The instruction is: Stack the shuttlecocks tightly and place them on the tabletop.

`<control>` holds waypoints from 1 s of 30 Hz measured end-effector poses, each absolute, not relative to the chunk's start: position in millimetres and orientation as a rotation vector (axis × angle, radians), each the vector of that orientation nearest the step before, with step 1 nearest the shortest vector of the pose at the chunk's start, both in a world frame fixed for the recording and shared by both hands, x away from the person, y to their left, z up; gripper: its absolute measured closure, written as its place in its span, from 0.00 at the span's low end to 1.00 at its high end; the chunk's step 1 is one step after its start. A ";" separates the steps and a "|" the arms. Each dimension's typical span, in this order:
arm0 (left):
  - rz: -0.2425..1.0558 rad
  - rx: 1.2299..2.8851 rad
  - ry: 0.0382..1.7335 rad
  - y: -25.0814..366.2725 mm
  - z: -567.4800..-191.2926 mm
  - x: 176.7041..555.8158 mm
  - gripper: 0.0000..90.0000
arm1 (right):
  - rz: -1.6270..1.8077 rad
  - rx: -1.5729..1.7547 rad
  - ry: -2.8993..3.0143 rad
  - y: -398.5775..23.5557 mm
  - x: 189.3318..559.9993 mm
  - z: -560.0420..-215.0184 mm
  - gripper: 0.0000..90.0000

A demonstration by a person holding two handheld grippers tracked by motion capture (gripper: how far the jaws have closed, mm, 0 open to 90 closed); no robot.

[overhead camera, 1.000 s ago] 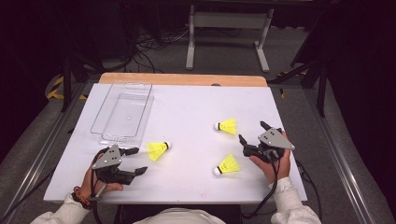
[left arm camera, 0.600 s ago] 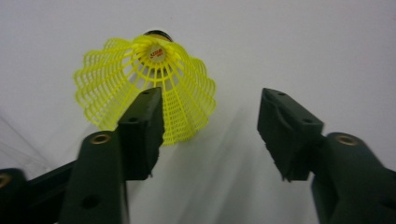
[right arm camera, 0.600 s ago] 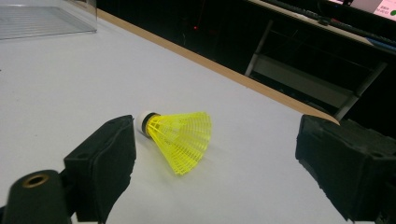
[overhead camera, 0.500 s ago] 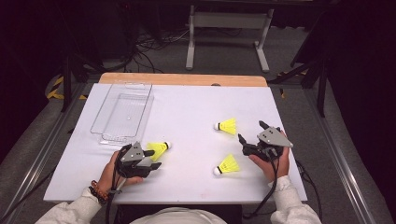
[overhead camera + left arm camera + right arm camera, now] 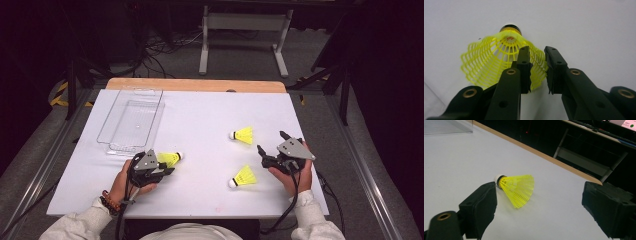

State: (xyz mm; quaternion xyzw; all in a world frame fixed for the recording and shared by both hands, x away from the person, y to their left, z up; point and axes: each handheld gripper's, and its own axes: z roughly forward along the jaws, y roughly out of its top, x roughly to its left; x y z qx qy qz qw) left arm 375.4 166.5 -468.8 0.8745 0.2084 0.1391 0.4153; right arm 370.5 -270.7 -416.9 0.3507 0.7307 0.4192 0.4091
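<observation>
Straddling shuttlecock skirt (image 5: 499, 62), left gripper (image 5: 537, 67), jaws parted

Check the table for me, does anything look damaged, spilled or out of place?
Nothing stands out. Three yellow plastic shuttlecocks lie on their sides, mesh skirts intact, and the clear plastic tray sits flat and empty at the far left.

The worktop (image 5: 200, 120) is a white rectangular surface with a strip of bare wood along its far edge. A clear plastic tray (image 5: 131, 120) lies flat on it toward ten o'clock, its long side running away from the person. Three yellow shuttlecocks lie on their sides: one (image 5: 170, 159) at about eight o'clock, just below the tray's near end; a second (image 5: 243, 135) toward three o'clock, cork pointing left; a third (image 5: 242, 177) at five o'clock, near the second but apart.
</observation>
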 end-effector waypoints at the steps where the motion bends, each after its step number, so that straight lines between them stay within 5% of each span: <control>1: 0.349 2.197 0.524 166.5 -468.8 375.4 0.87 | 1.056 0.879 1.844 -269.7 371.0 -417.1 0.15; 9: 0.391 2.154 0.534 177.2 -460.0 373.0 0.98 | 1.050 0.853 1.866 -264.0 375.0 -417.9 0.15; 30: 0.411 2.173 0.471 178.4 -418.0 392.2 0.99 | 1.065 0.852 1.877 -265.5 380.6 -416.3 0.15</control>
